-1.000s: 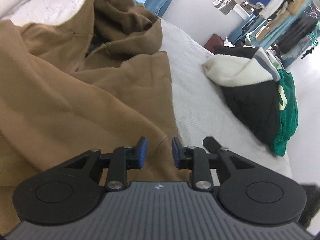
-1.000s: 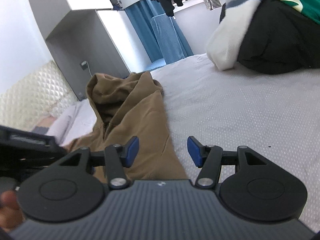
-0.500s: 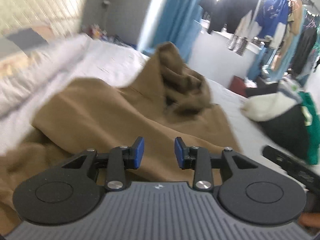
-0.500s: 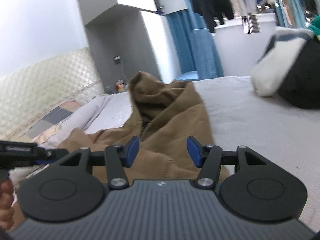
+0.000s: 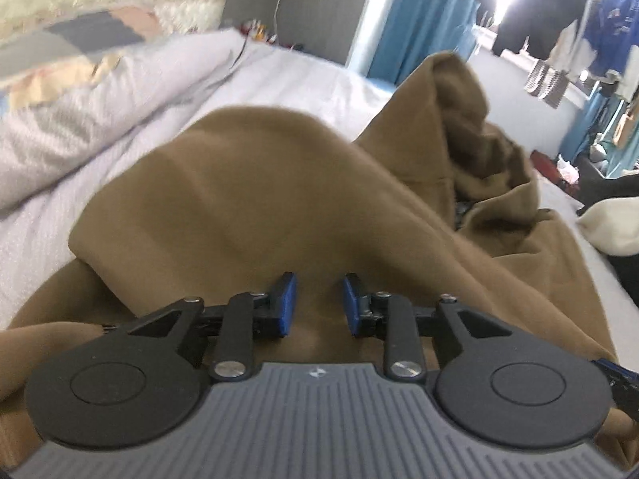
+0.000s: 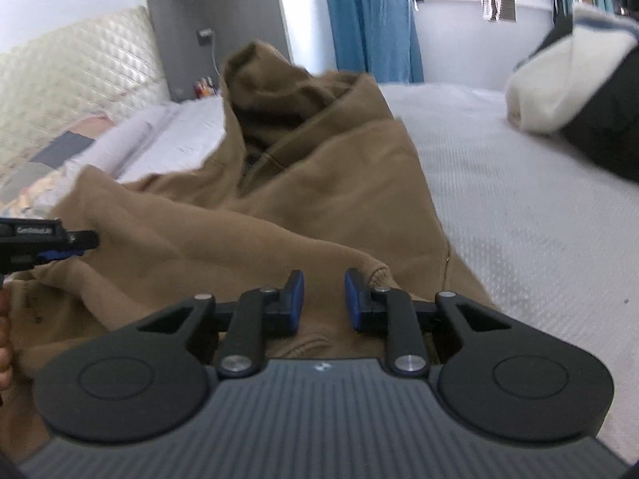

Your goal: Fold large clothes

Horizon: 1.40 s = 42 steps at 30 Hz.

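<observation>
One big white textured bed cover (image 6: 519, 207) fills both views, largest thing here. On it lies the rumpled brown fleece hoodie (image 5: 255, 199), spread from 6 to 12 o'clock in the left wrist view, hood (image 5: 467, 119) bunched up at 1 o'clock; in the right wrist view the same garment (image 6: 339, 183) runs centre to 9 o'clock, hood (image 6: 275, 84) at 12 o'clock.

Pale grey duvet (image 5: 100, 119) at 10 o'clock in the left view, cream quilted headboard (image 6: 76, 76) at 10 o'clock in the right. Pile of black and cream clothes (image 6: 579, 92) at 2 o'clock on the cover, well apart from the hoodie. Blue curtain (image 6: 367, 20) at 12 o'clock.

Left gripper (image 5: 316, 303): blue-padded jaws closing, narrow gap, brown fabric right behind the gap, pads not clearly pressing it. It shows in the right view at 9 o'clock (image 6: 60, 245), tips at a raised fold of the hoodie.

Right gripper (image 6: 324, 297): jaws closing, narrow gap, over the hem edge; the ribbed cuff (image 6: 375, 271) is just beside the right pad, a grip not confirmed.
</observation>
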Each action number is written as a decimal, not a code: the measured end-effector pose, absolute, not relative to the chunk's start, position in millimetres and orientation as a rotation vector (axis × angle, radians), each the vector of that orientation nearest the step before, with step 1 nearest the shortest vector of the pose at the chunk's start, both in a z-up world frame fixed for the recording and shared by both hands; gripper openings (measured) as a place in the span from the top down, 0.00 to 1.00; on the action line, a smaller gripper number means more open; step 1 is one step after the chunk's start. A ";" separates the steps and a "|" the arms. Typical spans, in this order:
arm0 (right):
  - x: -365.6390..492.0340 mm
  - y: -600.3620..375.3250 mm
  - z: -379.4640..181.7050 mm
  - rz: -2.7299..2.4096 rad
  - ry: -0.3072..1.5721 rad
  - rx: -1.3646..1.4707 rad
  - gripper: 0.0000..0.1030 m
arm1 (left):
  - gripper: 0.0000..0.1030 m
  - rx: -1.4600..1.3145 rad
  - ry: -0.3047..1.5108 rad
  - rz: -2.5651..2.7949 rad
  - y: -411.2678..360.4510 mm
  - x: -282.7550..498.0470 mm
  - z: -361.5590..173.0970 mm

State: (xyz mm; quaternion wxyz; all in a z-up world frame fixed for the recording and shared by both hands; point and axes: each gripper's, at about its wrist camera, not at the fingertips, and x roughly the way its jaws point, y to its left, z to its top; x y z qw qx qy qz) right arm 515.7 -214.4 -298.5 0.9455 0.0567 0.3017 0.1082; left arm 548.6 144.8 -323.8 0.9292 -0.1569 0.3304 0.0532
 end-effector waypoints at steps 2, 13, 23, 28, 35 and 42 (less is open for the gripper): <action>521.8 -212.4 -307.5 0.219 0.631 0.103 0.77 | 0.79 -0.336 0.707 0.119 150.3 558.0 -334.6; 530.7 -202.1 -316.4 0.219 0.621 0.038 0.77 | 0.84 -0.293 0.735 0.134 151.8 556.4 -333.2; 521.7 -205.5 -303.6 0.234 0.595 0.054 0.76 | 0.83 -0.250 0.707 0.129 134.2 523.5 -304.2; 503.2 -207.2 -285.6 0.242 0.550 0.064 0.74 | 0.83 -0.232 0.684 0.113 125.9 486.6 -290.9; 468.5 -201.4 -259.4 0.291 0.486 0.052 0.74 | 0.82 -0.251 0.619 0.089 115.7 435.4 -259.5; 429.4 -198.2 -235.8 0.326 0.431 0.026 0.74 | 0.82 -0.228 0.543 0.070 97.2 381.9 -230.8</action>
